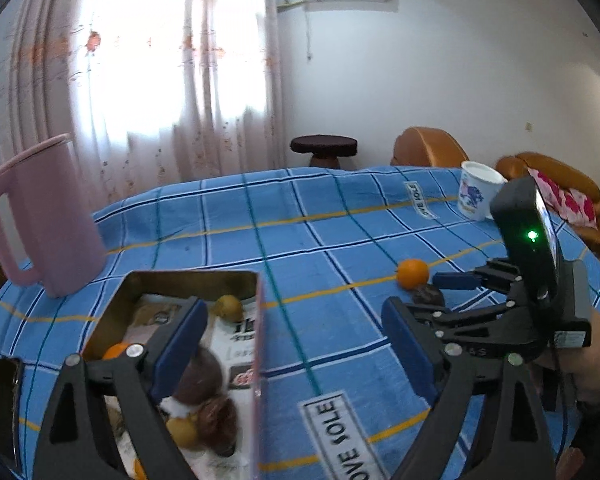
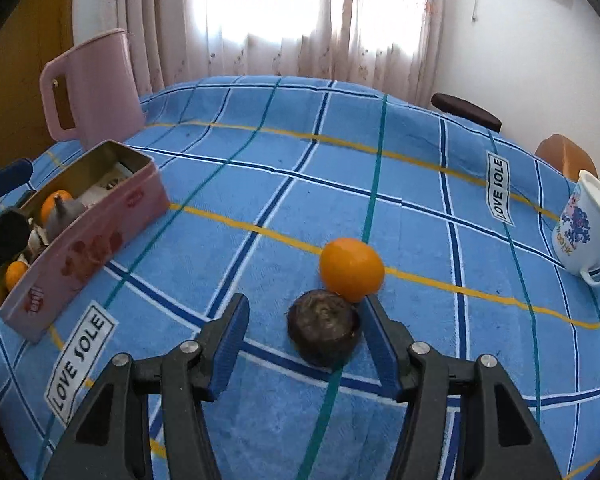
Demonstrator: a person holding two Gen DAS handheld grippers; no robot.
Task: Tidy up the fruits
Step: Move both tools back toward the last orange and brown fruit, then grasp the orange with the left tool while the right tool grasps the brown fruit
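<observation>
While right claw (image 2: 302, 344) gapes low around dark fruit (image 2: 324, 333), left claw (image 1: 296, 356) hovers wide, empty, over tin (image 1: 112, 312).

Your left claw (image 1: 296, 340) hides part of the tin's (image 1: 188, 280) fruit pile; the dark fruit (image 1: 428, 294) sits half behind your right claw (image 1: 416, 292).

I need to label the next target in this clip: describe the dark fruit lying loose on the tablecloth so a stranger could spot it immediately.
On the blue checked tablecloth, look away from the pink tin toward the white mug side. Two loose fruits lie touching there, just ahead of the open right gripper. The dark fruit is the nearer one: dull brown-purple and rough, unlike the smooth bright orange behind it.
</observation>
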